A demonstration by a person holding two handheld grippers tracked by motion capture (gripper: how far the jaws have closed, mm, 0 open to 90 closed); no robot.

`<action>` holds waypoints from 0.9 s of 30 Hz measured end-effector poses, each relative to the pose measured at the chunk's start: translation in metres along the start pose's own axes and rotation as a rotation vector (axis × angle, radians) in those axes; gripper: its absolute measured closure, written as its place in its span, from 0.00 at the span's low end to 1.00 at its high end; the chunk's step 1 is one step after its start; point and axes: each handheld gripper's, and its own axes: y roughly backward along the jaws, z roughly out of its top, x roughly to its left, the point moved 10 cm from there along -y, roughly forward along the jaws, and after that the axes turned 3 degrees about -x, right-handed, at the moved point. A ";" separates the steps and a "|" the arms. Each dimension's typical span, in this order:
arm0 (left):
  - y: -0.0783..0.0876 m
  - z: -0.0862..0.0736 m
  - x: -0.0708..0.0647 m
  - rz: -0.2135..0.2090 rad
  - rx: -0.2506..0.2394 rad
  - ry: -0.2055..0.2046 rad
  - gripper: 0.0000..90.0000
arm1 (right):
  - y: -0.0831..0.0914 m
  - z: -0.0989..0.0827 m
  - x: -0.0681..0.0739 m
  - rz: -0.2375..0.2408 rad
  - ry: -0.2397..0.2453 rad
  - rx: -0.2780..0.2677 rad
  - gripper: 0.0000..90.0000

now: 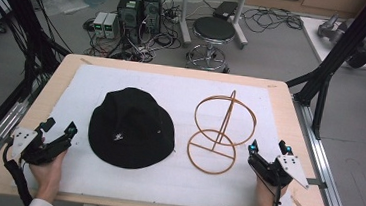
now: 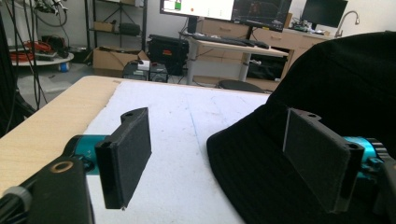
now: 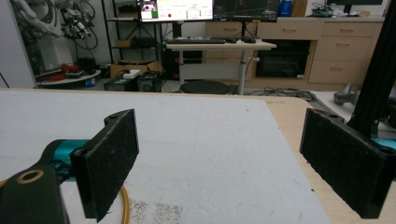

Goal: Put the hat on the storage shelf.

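We are at the approach, as we read it: both tools rest at the near edge of the table (image 1: pixel 24 114) with nothing in them, and the work ahead looks like getting the black hat (image 1: pixel 132 127) onto the wire stand (image 1: pixel 221 132). Nearest to us, the left gripper (image 1: pixel 58 127) sits just left of the hat, its jaws spread wide and empty; in the left gripper view the hat's brim (image 2: pixel 261 177) already lies just ahead of the jaw on that view's right, apart from its pad. The right gripper (image 1: pixel 269 146) waits at the near right of the stand, jaws equally spread, with a bit of the stand's base ring (image 3: pixel 124 205) showing beside its own left jaw. The next move, we judge, calls for sliding the left tool in until the brim sits between the pads, then closing on it. Farther in, the hat lies crown up on the white pad (image 1: pixel 182 90), left of centre: a soft, dark bucket shape with a small pale emblem, and a limp brim that may fold when pinched.
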 end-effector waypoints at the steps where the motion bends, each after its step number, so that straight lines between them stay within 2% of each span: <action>1: 0.000 0.000 0.000 -0.001 0.000 0.004 0.26 | 0.000 0.000 0.000 0.000 0.000 0.000 0.12; 5: 0.000 0.000 0.001 0.002 0.004 0.019 0.20 | 0.000 0.000 0.000 0.002 0.000 0.001 0.12; 13: 0.000 -0.001 0.002 0.004 0.009 0.018 0.21 | 0.000 -0.001 0.000 0.006 0.000 0.003 0.12; 27: 0.000 0.003 -0.001 -0.016 0.000 0.026 0.23 | -0.001 -0.002 0.000 0.006 0.002 0.014 0.12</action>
